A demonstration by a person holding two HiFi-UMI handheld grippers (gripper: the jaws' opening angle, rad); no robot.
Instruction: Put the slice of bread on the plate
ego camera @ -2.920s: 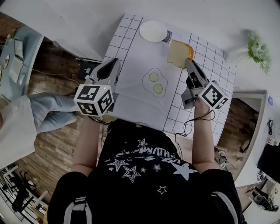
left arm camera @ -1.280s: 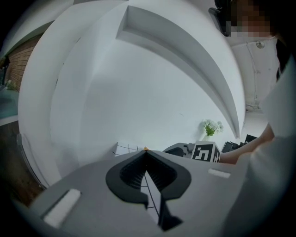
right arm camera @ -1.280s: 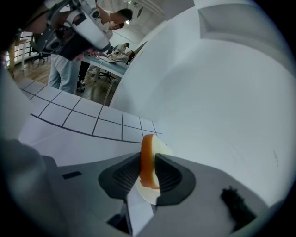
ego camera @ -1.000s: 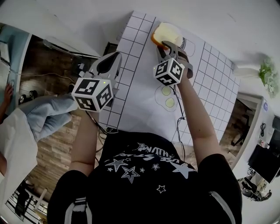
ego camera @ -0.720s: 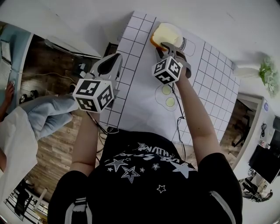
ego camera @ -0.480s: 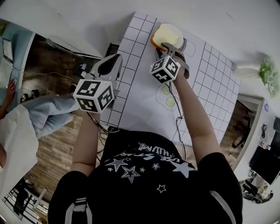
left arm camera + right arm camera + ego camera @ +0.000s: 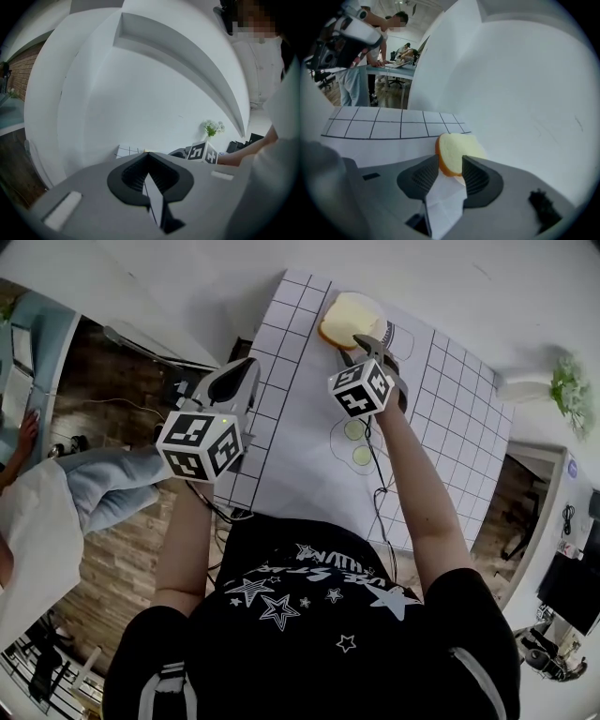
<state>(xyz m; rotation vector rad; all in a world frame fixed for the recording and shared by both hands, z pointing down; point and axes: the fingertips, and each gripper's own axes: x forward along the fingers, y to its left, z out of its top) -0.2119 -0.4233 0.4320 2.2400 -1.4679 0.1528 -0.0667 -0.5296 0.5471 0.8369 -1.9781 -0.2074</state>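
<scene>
The slice of bread [image 7: 349, 320], pale with an orange crust, lies at the far end of the gridded white mat [image 7: 281, 362]; it almost entirely covers the white plate beneath it. My right gripper [image 7: 364, 341] reaches to its near edge. In the right gripper view the bread [image 7: 457, 152] sits between the opening jaws of that gripper [image 7: 451, 163], and the pads stand just off its sides. My left gripper [image 7: 239, 381] hovers at the mat's left edge, well short of the bread. In its own view the left gripper [image 7: 148, 157] is shut on nothing.
Two fried eggs [image 7: 356, 442] lie in the middle of the mat, under my right forearm. A potted plant [image 7: 569, 390] stands at the far right. A person in light clothes [image 7: 56, 512] is beyond the table's left edge. A cable [image 7: 384, 493] trails along the mat.
My right gripper carried the bread from the mat's right side to the far plate. Over the last second the slice has settled flatter and the jaws have widened. The left gripper has stayed put.
</scene>
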